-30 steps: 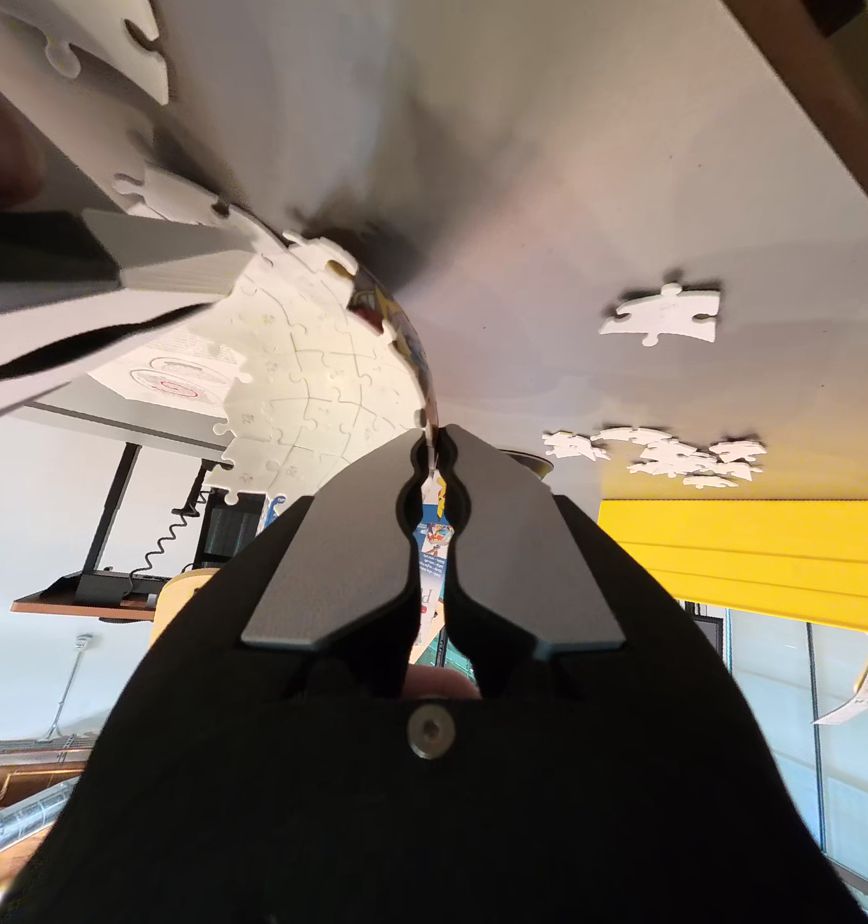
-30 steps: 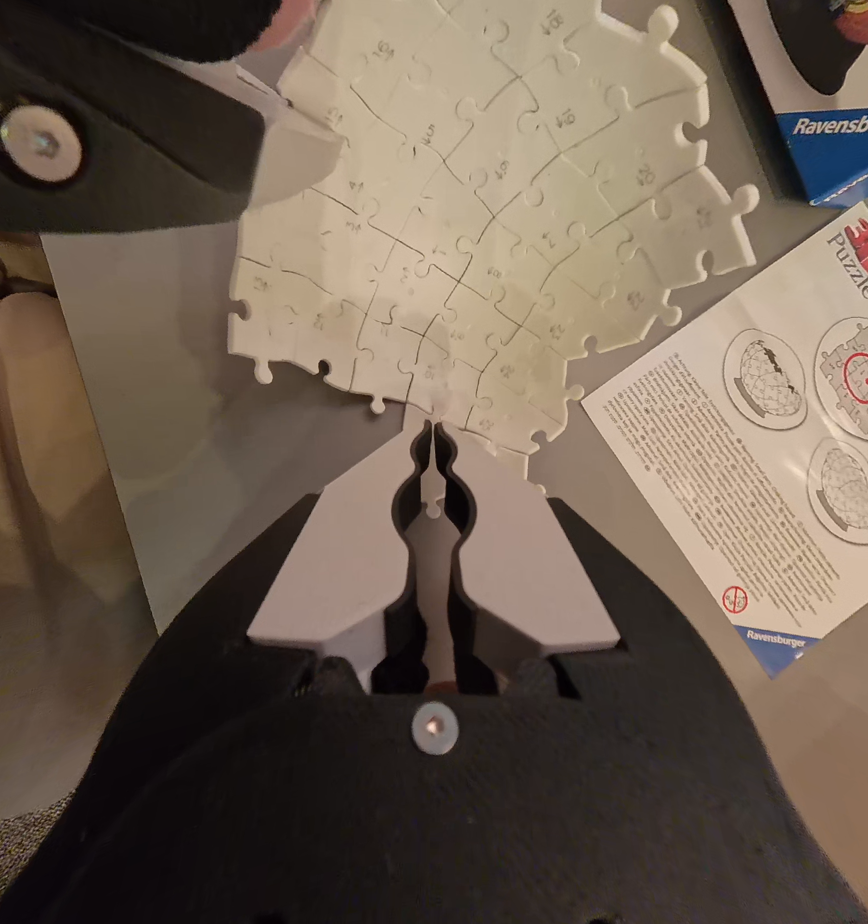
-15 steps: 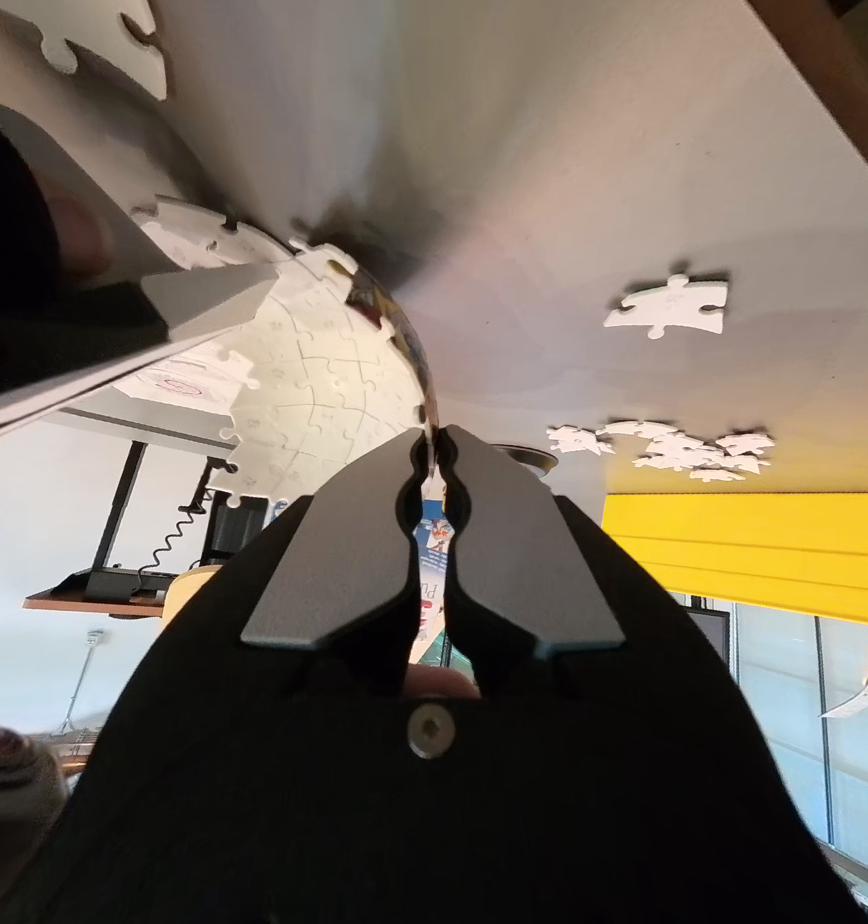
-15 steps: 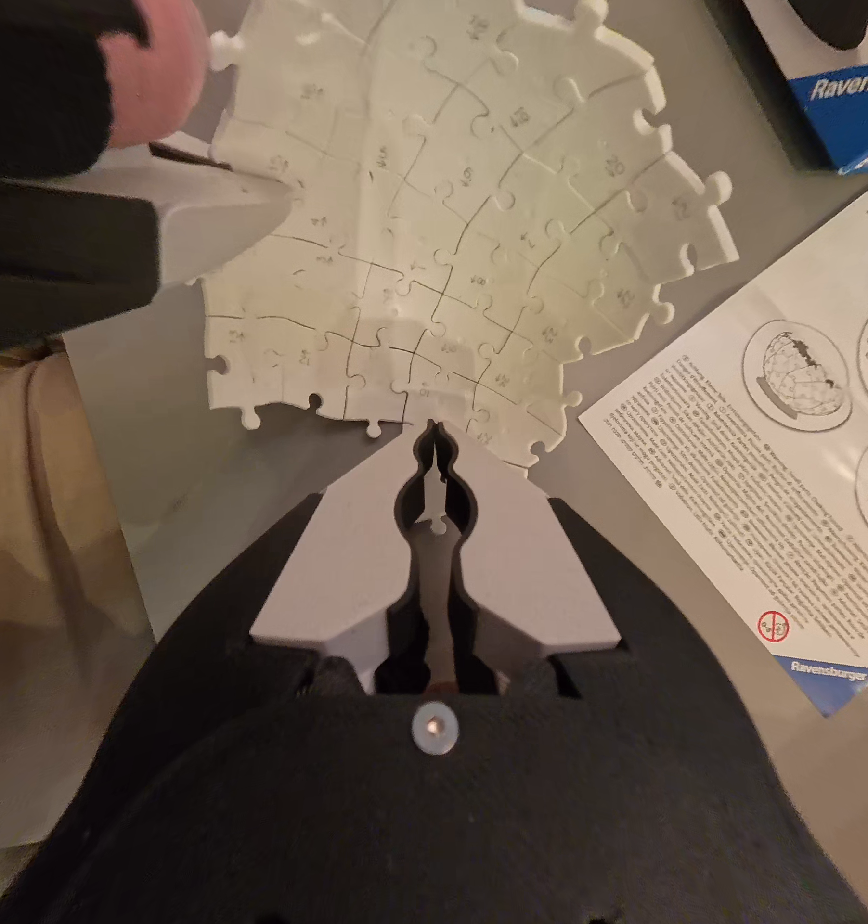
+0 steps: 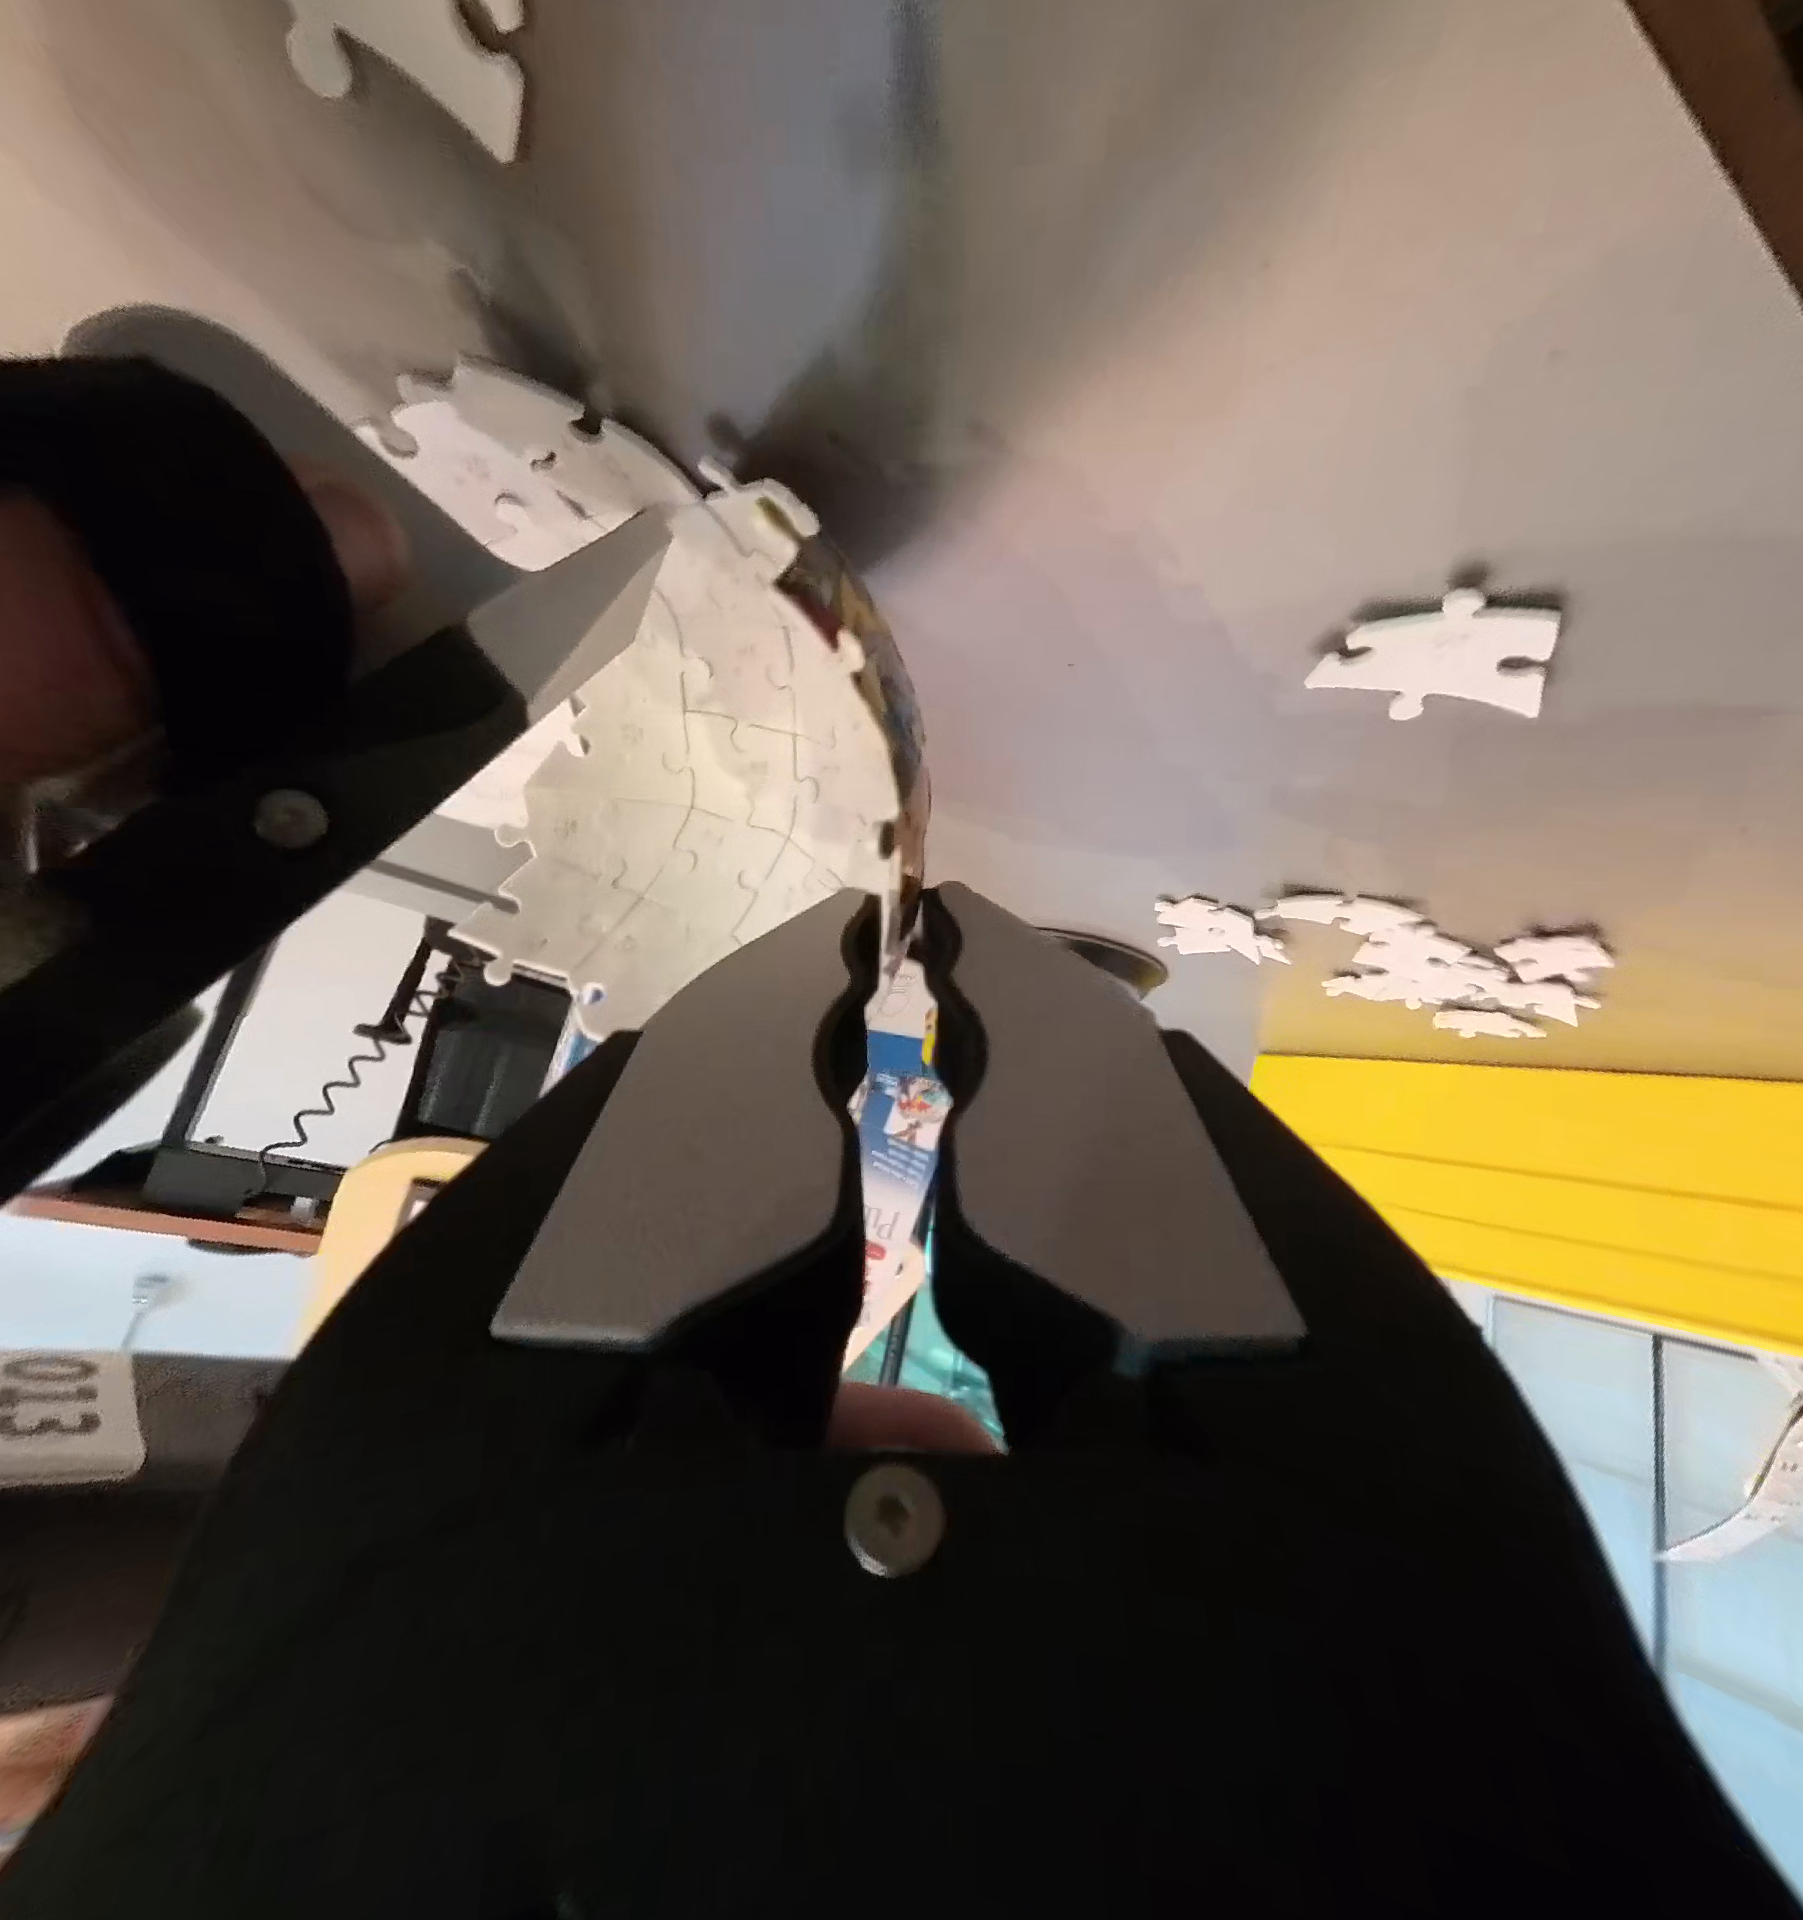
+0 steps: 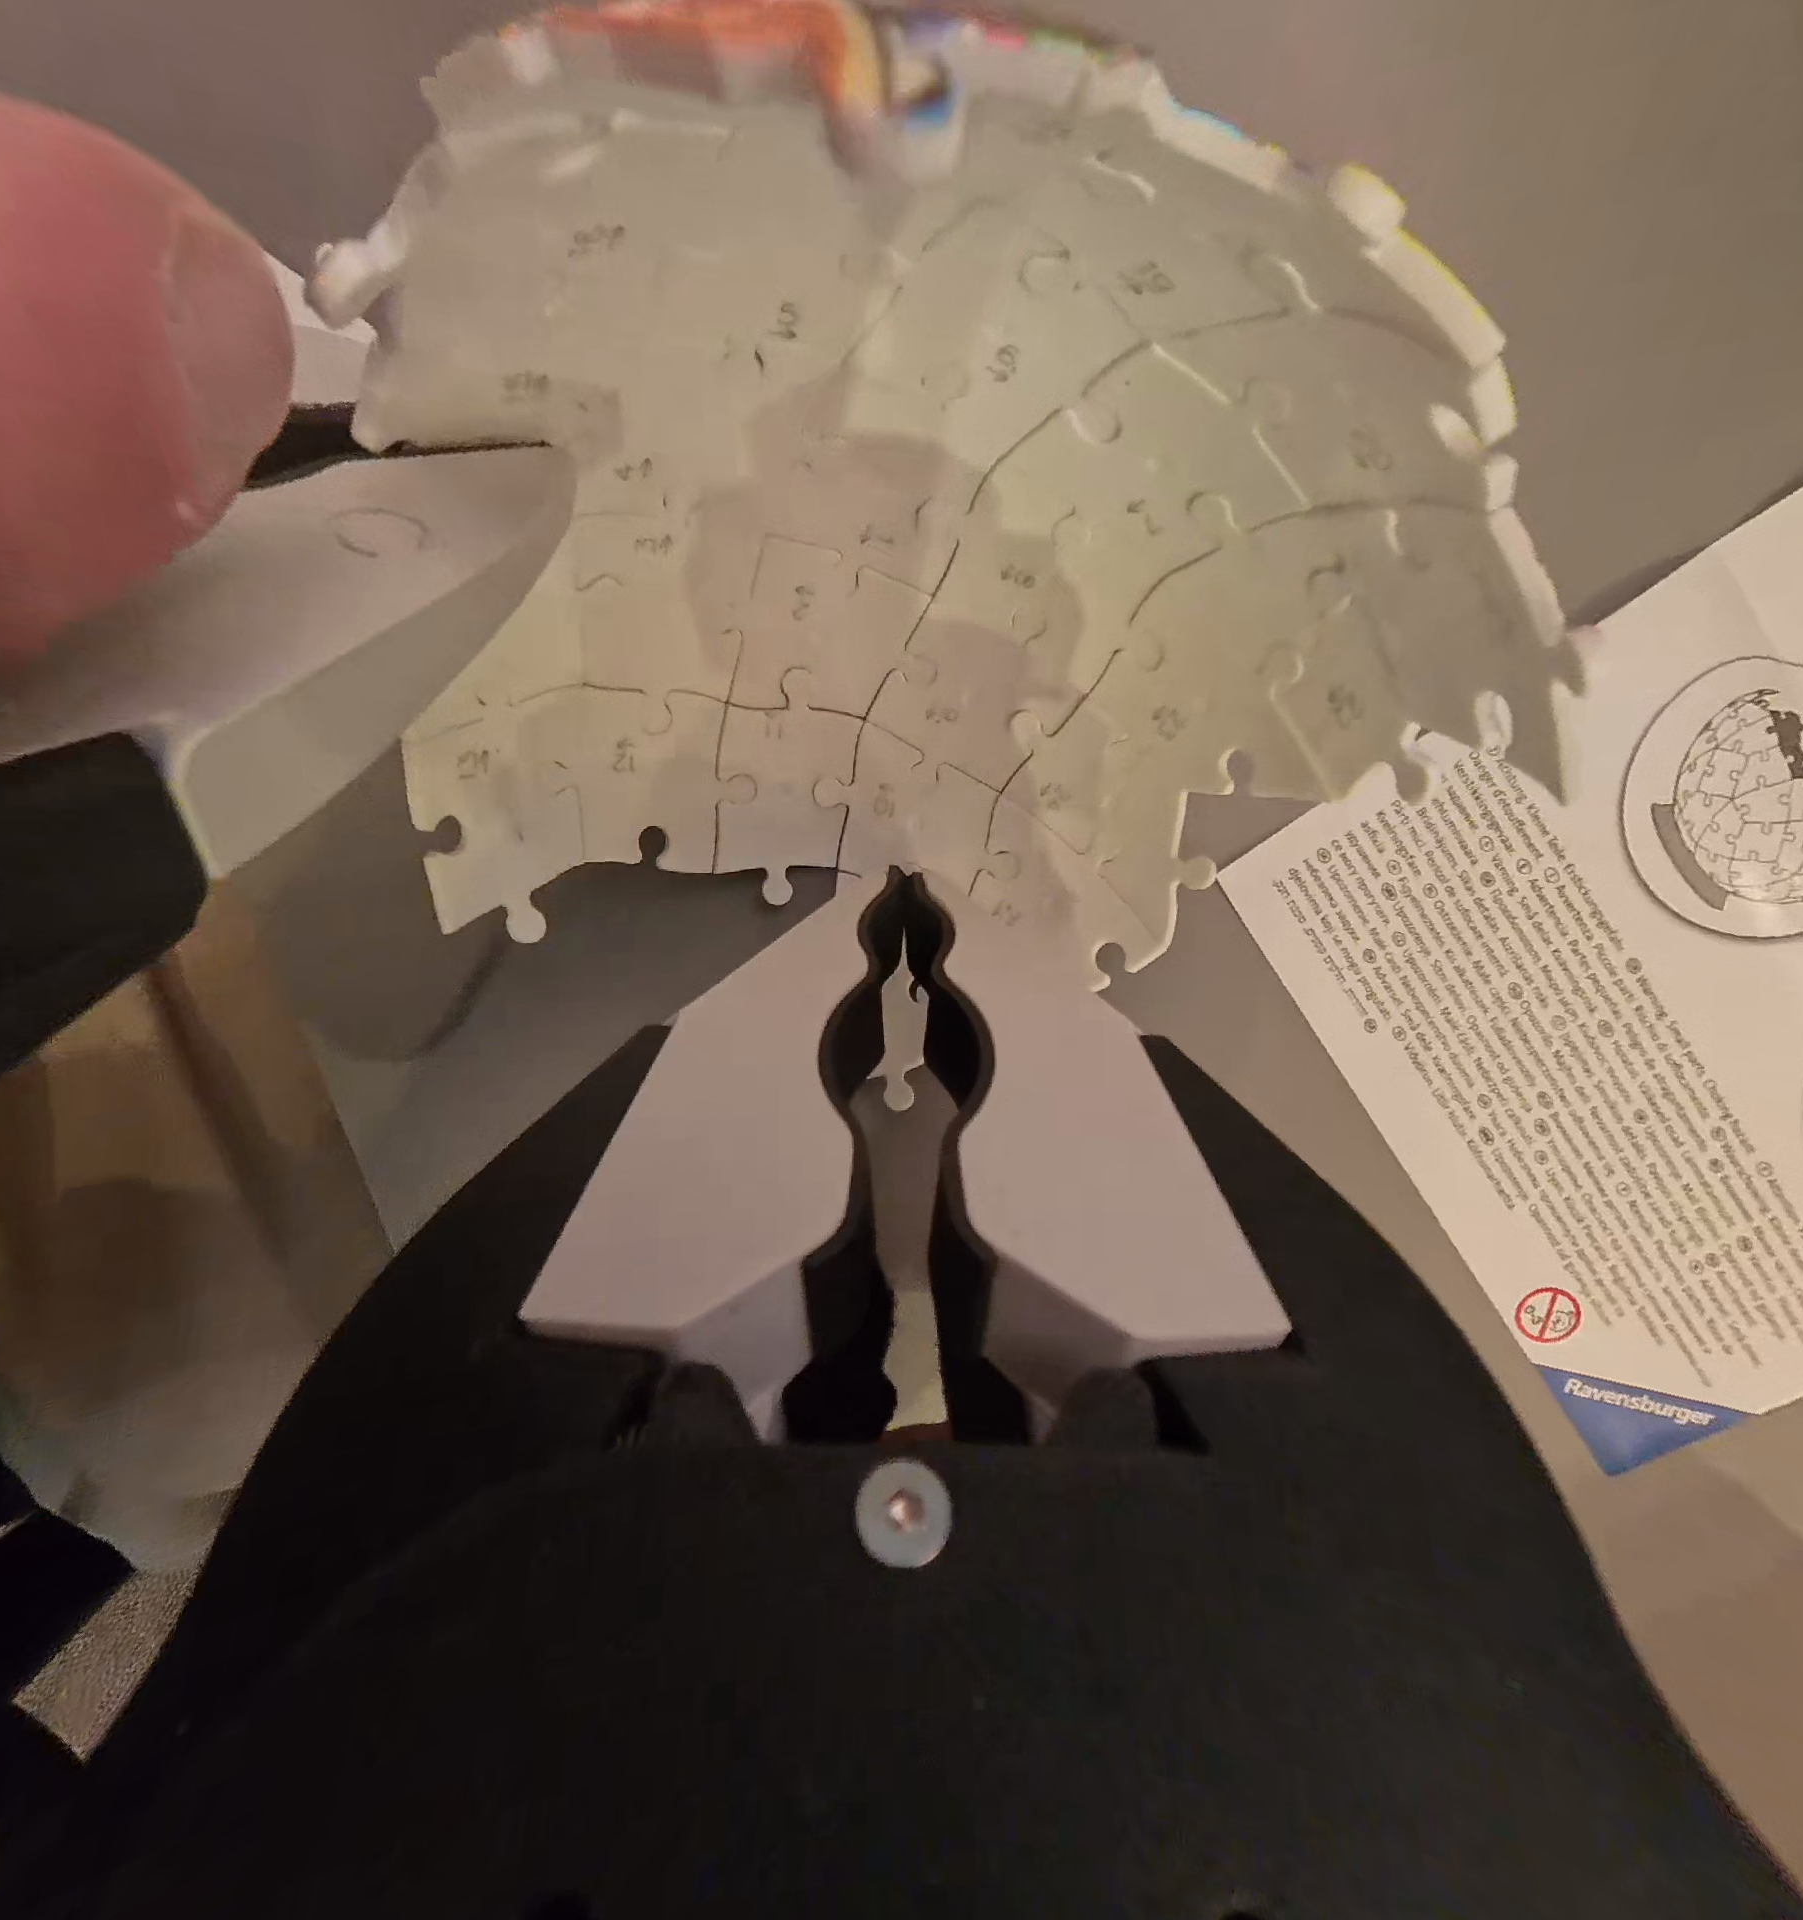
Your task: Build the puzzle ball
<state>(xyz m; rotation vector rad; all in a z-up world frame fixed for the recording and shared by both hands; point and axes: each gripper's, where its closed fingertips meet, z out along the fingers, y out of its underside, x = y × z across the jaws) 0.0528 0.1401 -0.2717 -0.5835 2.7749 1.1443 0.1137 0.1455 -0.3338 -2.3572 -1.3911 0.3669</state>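
— Gripping hard, both of them: the left gripper (image 5: 912, 914) has its two grey fingers pinched onto the edge of the puzzle shell (image 5: 710, 769), right where the printed outer face meets the white inner one.

— And the right gripper (image 6: 905, 894)?

— Clamped too. Its tips meet on the bottom rim of the same shell (image 6: 928, 540), and a knob of one piece shows in the gap farther back between the fingers.

— So where is the shell itself?

— Held up off the grey table (image 6: 1655, 260) between the two tools, curved like a bowl. The right wrist view looks into its pale hollow side, with small handwritten marks on the pieces; a strip of coloured print shows along the top rim, blurred.

— What else is close by?

— In the right wrist view a fingertip (image 6: 97, 374) fills the upper left corner, above the other tool's grey finger, which touches the shell's left edge. An instruction leaflet (image 6: 1603, 1039) lies flat on the table to the right, beside the shell.

— Farther out?

— The left wrist view is turned upside down. A single loose piece (image 5: 1437, 655) lies alone on the table, and a small cluster of loose pieces (image 5: 1416, 961) lies well apart from it, near a yellow surface (image 5: 1562, 1174).
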